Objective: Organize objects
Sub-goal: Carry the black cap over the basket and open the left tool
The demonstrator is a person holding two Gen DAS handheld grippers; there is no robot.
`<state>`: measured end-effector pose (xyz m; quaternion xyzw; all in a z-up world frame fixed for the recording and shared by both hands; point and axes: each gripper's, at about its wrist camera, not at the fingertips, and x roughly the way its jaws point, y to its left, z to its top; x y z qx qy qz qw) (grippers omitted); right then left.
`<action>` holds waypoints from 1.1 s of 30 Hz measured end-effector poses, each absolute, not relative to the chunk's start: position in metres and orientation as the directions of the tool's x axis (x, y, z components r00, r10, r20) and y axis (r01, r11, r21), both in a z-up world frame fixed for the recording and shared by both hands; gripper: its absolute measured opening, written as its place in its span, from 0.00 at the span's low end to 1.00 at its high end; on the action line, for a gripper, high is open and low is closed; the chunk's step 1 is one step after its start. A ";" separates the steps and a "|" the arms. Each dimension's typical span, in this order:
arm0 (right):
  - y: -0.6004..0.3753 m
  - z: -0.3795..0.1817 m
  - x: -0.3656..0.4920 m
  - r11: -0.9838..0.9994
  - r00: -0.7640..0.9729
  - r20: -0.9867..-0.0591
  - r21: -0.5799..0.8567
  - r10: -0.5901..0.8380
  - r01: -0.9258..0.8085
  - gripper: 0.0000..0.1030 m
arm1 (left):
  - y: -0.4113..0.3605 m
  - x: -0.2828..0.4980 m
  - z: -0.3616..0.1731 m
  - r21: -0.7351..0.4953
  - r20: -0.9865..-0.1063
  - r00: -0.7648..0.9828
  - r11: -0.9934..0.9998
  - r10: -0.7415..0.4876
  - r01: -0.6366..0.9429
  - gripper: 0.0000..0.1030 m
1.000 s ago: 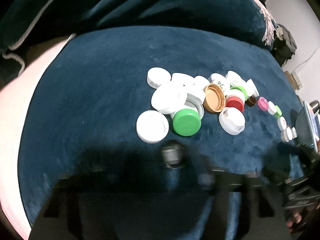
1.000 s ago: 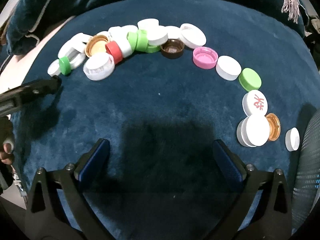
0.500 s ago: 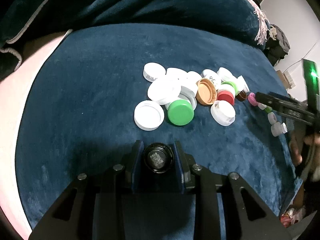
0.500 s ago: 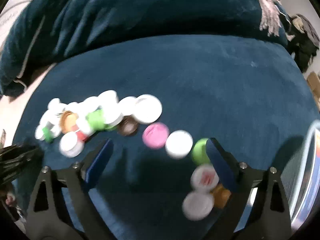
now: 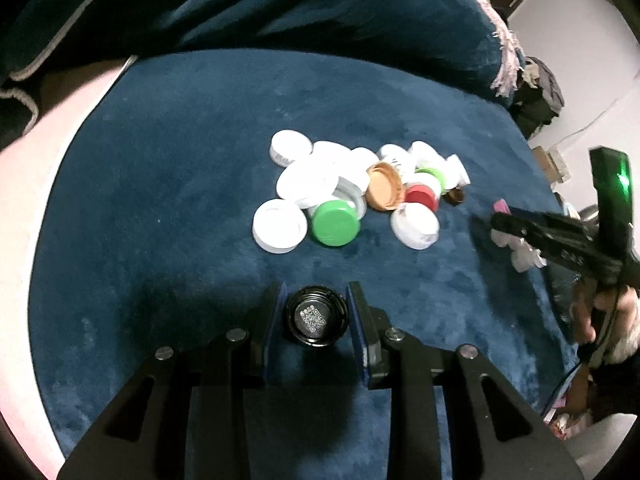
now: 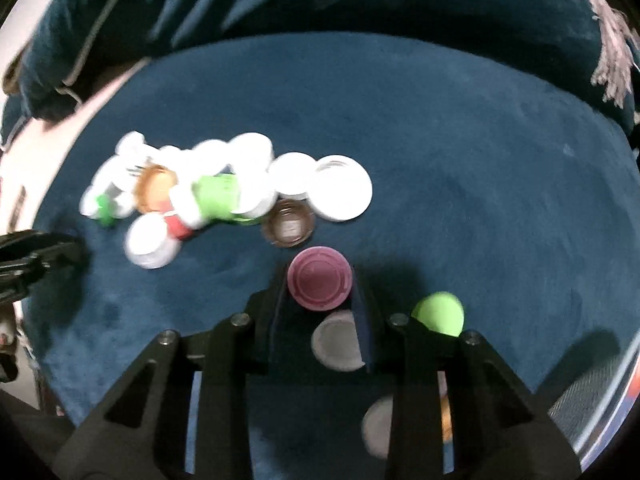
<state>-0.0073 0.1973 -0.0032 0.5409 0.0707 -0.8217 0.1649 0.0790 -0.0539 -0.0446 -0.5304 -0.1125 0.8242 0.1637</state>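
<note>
My left gripper (image 5: 315, 304) is shut on a black cap (image 5: 315, 316) with a white code print, low over the blue velvet cushion (image 5: 160, 200). A pile of caps (image 5: 352, 188), mostly white with a green (image 5: 334, 223), a red and an orange one, lies just beyond it. My right gripper (image 6: 319, 292) is shut on a pink cap (image 6: 319, 279). It also shows in the left wrist view (image 5: 560, 236) at the right. A brown cap (image 6: 289, 226) and the blurred pile (image 6: 208, 192) lie ahead of it.
A light green cap (image 6: 439, 313) and a white cap (image 6: 336, 345) lie under the right gripper. Dark blue cushions (image 5: 280, 4) rise behind the seat. A pink surface (image 5: 36, 152) borders the cushion on the left. A mesh object (image 6: 588, 384) is at the lower right.
My right gripper has closed on the pink cap, where its jaws were wide open before. My left gripper keeps hold of the black cap and has barely moved.
</note>
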 end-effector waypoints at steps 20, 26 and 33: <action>0.294 0.113 0.157 -0.969 -0.601 -0.764 0.231 -0.234 0.085 0.30 | 0.119 0.148 0.158 -0.013 -0.744 -0.533 -0.806 0.402 -0.591 0.30; 0.371 0.122 0.211 -0.958 -0.652 -0.743 0.273 -0.154 -0.086 0.30 | 0.226 0.175 0.179 -0.019 -0.743 -0.444 -0.679 0.500 -0.734 0.30; 0.461 0.120 0.249 -0.887 -0.674 -0.738 0.335 -0.037 -0.318 0.30 | 0.347 0.183 0.165 -0.168 -0.769 -0.253 -0.568 0.587 -0.806 0.30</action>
